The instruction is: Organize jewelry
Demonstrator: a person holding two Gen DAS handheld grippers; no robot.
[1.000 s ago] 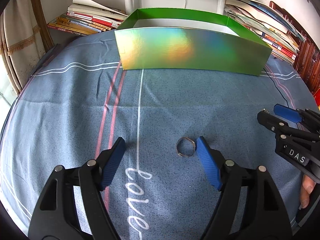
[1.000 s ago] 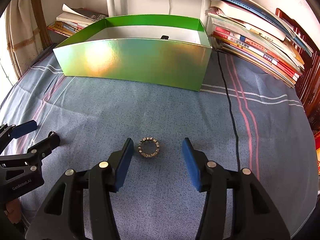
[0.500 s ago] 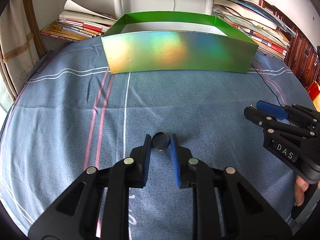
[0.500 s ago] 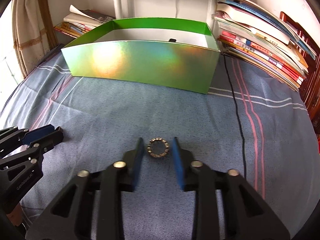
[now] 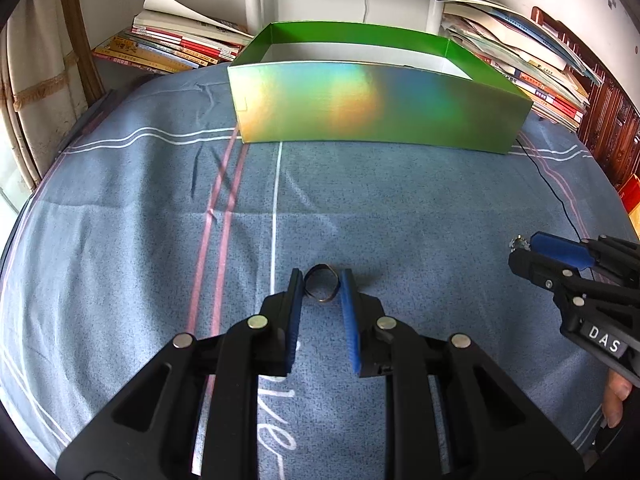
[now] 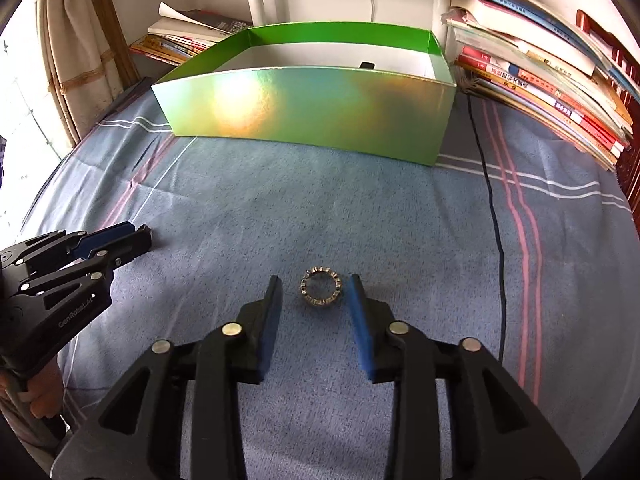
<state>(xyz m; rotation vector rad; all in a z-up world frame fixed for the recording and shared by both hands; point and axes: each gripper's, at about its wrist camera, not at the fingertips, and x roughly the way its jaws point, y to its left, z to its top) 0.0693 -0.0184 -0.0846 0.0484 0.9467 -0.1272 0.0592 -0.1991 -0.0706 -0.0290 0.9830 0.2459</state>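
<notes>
On the blue cloth, a plain dark metal ring (image 5: 322, 289) stands tilted on edge between the blue pads of my left gripper (image 5: 320, 280), which is shut on it. In the right wrist view, a studded ring (image 6: 320, 290) lies flat on the cloth between the pads of my right gripper (image 6: 314, 290). Those jaws are opening, and a gap shows at the left pad. The open green iridescent box (image 5: 376, 108) (image 6: 308, 108) stands behind both. Each gripper also shows in the other's view: the right gripper (image 5: 520, 254) at the right edge, the left gripper (image 6: 138, 240) at the left edge.
Stacks of books (image 6: 560, 92) line the right side and more books (image 5: 172, 46) lie at the back left. A black cable (image 6: 494, 220) runs down the cloth on the right. A small dark item (image 6: 367, 65) sits inside the box. A curtain (image 6: 68, 80) hangs at the left.
Both grippers closed in around their rings. The left one now holds its ring tipped up on edge. The right one narrowed onto the studded ring, then widened again.
</notes>
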